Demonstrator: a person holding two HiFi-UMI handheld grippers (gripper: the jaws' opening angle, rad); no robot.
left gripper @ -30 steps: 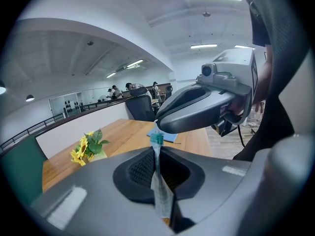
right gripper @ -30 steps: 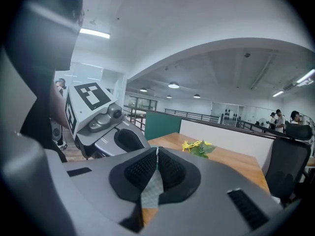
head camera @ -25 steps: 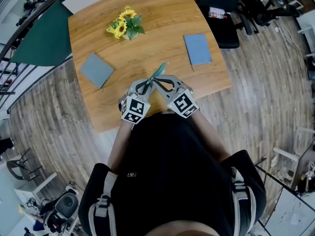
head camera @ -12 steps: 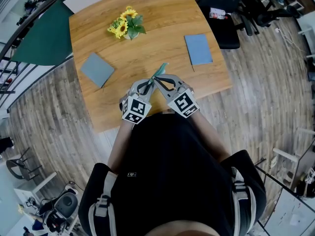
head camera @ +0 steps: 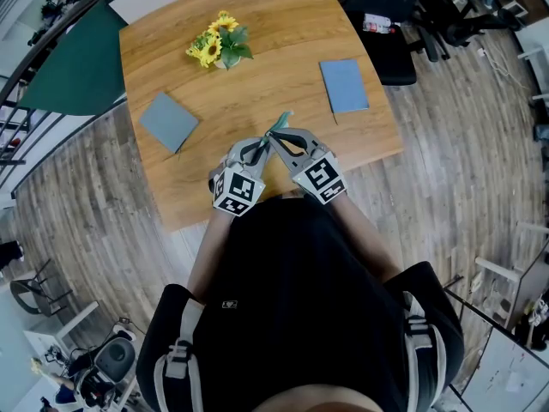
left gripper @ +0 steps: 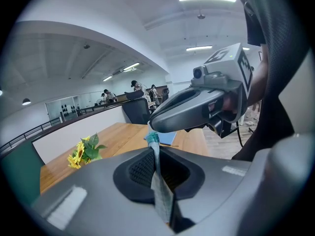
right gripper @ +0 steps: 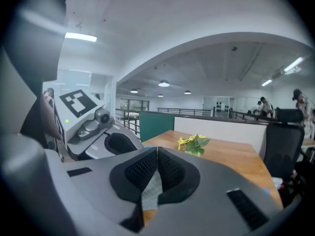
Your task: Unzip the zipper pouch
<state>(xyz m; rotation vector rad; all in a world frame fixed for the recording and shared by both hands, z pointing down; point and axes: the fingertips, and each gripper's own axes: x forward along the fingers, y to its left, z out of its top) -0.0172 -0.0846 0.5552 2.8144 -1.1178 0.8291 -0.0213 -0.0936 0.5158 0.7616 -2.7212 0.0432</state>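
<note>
A slim teal zipper pouch (head camera: 280, 125) is held above the near part of the wooden table (head camera: 283, 33). My left gripper (head camera: 261, 148) is shut on its grey-green fabric (left gripper: 158, 178), and a teal end (left gripper: 153, 138) sticks up past the pads. My right gripper (head camera: 275, 141) is shut on the pouch too, with a strip of fabric (right gripper: 150, 193) pinched between its ribbed pads. The two grippers meet tip to tip. In the left gripper view the right gripper (left gripper: 194, 107) sits just beyond the pouch. The zipper slider is hidden.
A bunch of yellow sunflowers (head camera: 219, 43) lies at the table's far left. Two flat blue-grey pads (head camera: 168, 120) (head camera: 344, 84) lie left and right. A green partition (head camera: 75, 69) stands left of the table, and a black chair (head camera: 386, 11) behind it.
</note>
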